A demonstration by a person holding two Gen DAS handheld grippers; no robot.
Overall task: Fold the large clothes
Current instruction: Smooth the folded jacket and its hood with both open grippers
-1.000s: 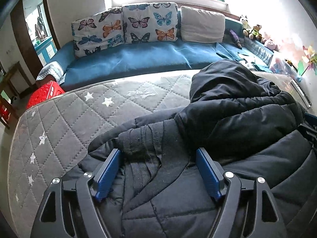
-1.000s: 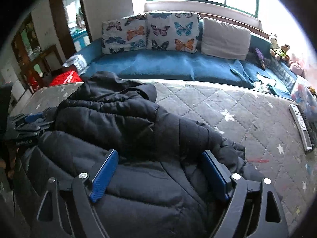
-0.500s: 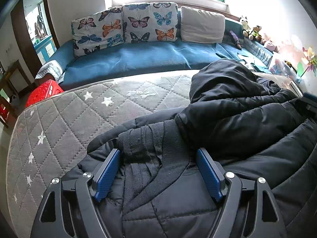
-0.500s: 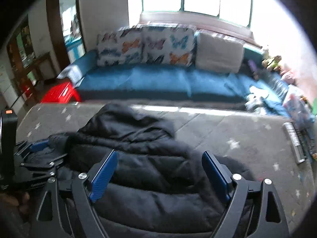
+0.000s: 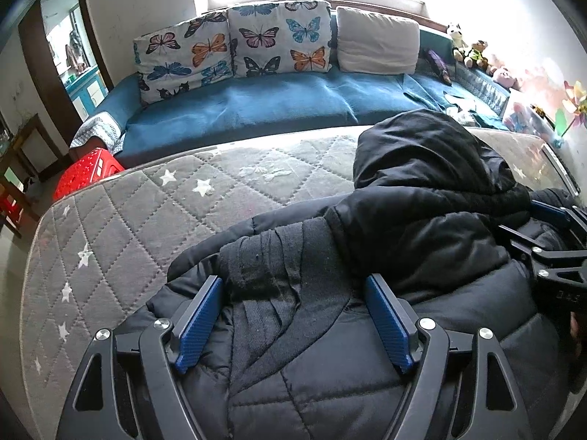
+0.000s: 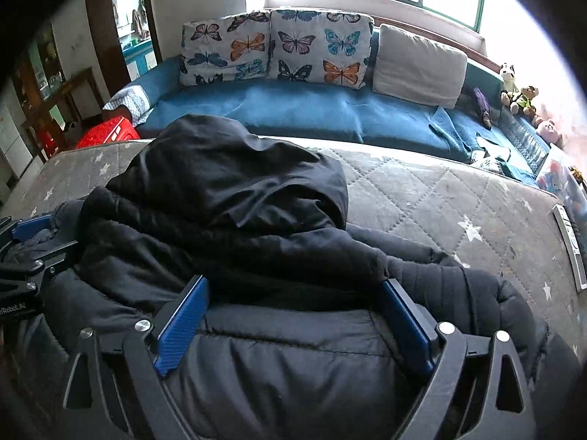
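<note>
A black puffer jacket (image 5: pixel 422 220) lies heaped on the grey star-quilted mattress (image 5: pixel 121 227), hood (image 6: pixel 234 168) flopped toward the blue sofa (image 6: pixel 301 110). Its lower hem runs out of sight under both cameras, and I can't make out where the sleeves end among the folds. The left gripper (image 5: pixel 293 315) sits over a ribbed cuff (image 5: pixel 271 260), blue fingers (image 5: pixel 200 319) spread wide, pinching nothing. The right gripper (image 6: pixel 293 322) rests over the padded body, jaws likewise apart. White lettering on the left gripper's housing, seen at the right camera's edge, is cut off and reads only partly. A flat remote-like object (image 6: pixel 570 245) at the mattress edge is too blurred to read.
</note>
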